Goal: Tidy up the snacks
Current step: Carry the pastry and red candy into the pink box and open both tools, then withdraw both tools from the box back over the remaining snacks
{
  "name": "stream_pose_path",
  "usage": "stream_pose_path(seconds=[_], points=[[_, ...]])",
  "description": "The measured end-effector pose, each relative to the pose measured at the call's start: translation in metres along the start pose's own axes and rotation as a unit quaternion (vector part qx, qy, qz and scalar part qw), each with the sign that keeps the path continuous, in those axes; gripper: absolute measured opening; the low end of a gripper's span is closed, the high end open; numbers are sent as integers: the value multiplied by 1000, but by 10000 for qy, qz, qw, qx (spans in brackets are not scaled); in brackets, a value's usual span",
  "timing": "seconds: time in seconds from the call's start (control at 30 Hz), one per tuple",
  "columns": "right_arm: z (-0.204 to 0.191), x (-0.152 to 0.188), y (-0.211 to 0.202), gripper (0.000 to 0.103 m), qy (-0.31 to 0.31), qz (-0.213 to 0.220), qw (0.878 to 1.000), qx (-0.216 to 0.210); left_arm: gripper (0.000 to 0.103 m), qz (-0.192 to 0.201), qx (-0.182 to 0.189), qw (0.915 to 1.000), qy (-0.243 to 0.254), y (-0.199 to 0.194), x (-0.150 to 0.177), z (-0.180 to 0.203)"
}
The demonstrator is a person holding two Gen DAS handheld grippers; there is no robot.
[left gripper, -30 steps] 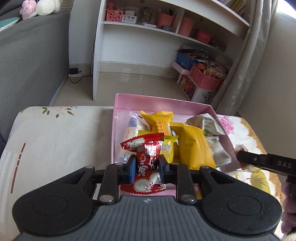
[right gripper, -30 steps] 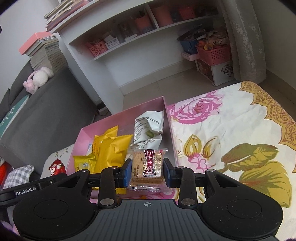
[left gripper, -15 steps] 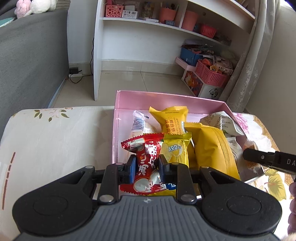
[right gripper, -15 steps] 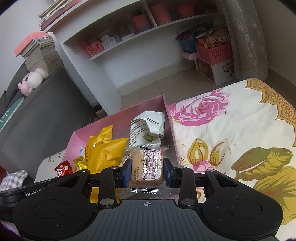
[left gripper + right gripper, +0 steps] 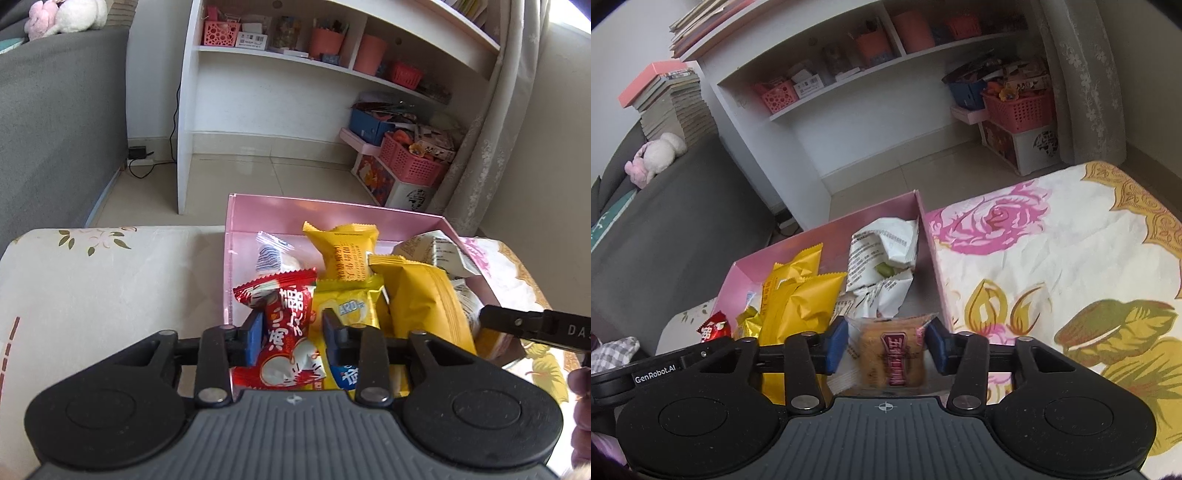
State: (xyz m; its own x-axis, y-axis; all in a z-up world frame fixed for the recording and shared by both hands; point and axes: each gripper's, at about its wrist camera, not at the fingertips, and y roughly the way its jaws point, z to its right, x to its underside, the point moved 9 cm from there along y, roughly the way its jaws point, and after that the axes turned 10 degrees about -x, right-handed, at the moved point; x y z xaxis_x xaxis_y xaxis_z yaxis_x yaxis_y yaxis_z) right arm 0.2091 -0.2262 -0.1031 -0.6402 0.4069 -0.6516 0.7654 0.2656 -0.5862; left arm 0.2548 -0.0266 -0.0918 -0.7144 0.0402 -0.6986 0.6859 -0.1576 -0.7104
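You are working over a table (image 5: 1052, 258) draped in a floral cloth, with a grey sofa (image 5: 55, 122) off its left edge and a white shelf unit (image 5: 295, 74) standing on the floor past its far edge. A pink box (image 5: 332, 214) is sitting on the table near that far edge, its walls standing around a loose pile of snack packets.

Inside it, a large yellow packet (image 5: 424, 306) is lying toward the right wall, another yellow packet (image 5: 343, 251) is leaning near the far wall, and crumpled white wrappers (image 5: 882, 258) are filling the far right corner.

Your left gripper (image 5: 291, 334) is hanging over the box's near left corner, and its jaws are opening: the blue pads are standing just clear on either side of the red packet (image 5: 291, 328), which is resting on a small yellow packet (image 5: 347, 306) beside it.

Your right gripper (image 5: 886, 345) is hanging over the near right corner of the box, and its jaws are opening too. The biscuit packet (image 5: 892, 354) is sitting between the pads with a gap on each side, down among the other snacks close to the right wall.
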Motion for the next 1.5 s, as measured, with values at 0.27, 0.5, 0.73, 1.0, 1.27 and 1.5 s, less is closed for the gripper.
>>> stream_pose_path(seconds=[0.27, 0.5, 0.73, 1.0, 1.27, 1.5], points=[[-17, -2, -12, 74, -264, 45, 9996, -79, 72, 163, 9, 9995, 266, -24, 5, 10], [-25, 0, -31, 85, -429, -29, 9991, -4, 92, 120, -126, 9990, 404, -47, 16, 12], [-36, 11, -50, 93, -636, -205, 9977, 75, 99, -74, -328, 9987, 381, -69, 38, 2], [-33, 29, -72, 97, -723, -270, 9968, 223, 103, -313, -424, 9986, 92, -76, 69, -16], [-27, 61, -79, 98, -1301, -438, 9896, 430, 102, -70, -53, 9995, 287, -67, 95, -12], [-16, 98, -82, 98, -2200, -629, 9721, 511, 101, -332, 243, 9984, 376, -61, 121, -9]])
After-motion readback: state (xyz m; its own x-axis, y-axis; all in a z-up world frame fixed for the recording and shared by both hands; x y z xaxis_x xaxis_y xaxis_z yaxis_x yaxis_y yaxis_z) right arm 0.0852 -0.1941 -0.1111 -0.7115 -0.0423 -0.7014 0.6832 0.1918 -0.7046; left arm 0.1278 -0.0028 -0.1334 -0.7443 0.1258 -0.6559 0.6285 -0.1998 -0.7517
